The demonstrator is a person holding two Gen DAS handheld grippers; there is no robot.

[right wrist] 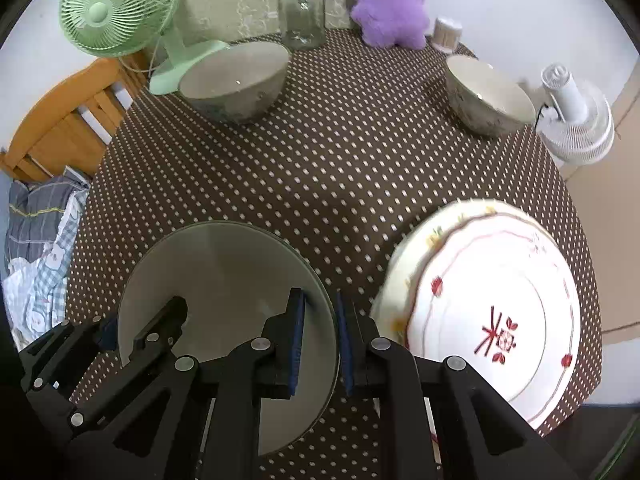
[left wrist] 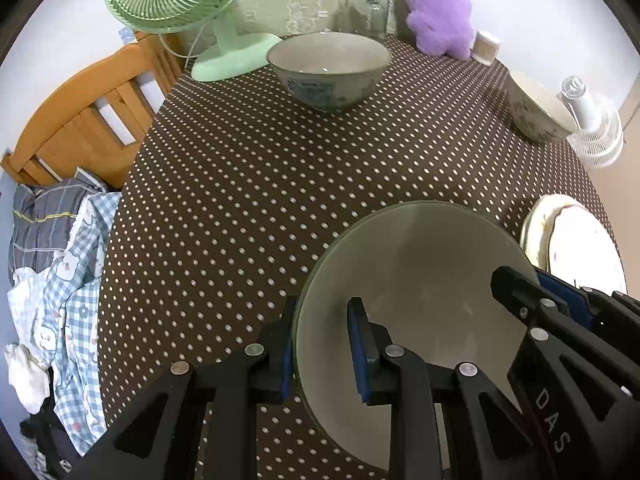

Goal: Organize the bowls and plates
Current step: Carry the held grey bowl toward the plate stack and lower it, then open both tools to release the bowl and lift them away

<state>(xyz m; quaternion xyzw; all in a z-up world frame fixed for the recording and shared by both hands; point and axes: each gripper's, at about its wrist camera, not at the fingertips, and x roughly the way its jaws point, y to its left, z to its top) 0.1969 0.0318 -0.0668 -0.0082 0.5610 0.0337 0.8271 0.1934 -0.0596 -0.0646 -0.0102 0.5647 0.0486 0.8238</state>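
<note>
We straddle opposite rims of the green plate [right wrist: 224, 280] on the dotted tablecloth [left wrist: 248, 184] with left gripper [left wrist: 320, 344] and right gripper [right wrist: 320, 340] unclosed, so uneven clamping could tip it onto the floral plates [right wrist: 496, 312].

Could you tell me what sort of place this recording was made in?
Probably a lived-in home, not a lab: a round table under a polka-dot cloth, a wooden bed frame with heaped laundry beside it, and a purple plush toy near a green desk fan.
</note>
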